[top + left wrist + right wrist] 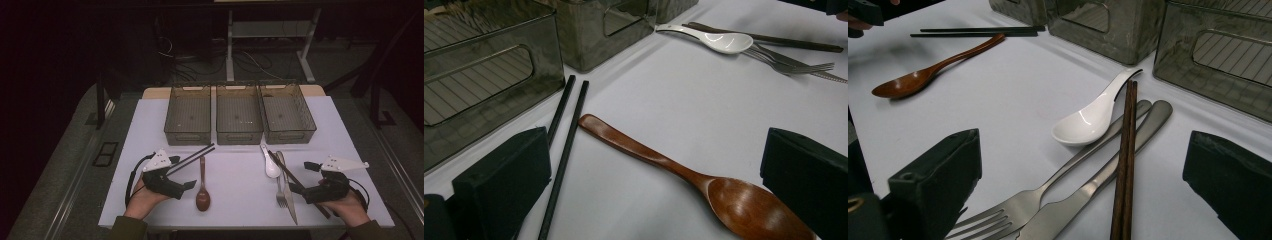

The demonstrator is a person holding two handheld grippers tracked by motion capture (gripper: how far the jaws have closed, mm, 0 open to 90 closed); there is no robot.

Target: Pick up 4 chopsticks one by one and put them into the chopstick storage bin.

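Jaws apart, both grippers [186, 172] [300, 176] are hovering; we are judging the wooden spoon [704, 182] light, stiff, best pinched mid-handle.

Three mesh bins [239, 119] stand in a row at the far side of the white desk [240, 195]. Nearer, black chopsticks [192, 157] and a wooden spoon [202, 187] lie by the left gripper [184, 172]; a white spoon [270, 164], fork [280, 187], knife [288, 192] and brown chopsticks [300, 182] lie by the right gripper [301, 176], both grippers' jaws apart
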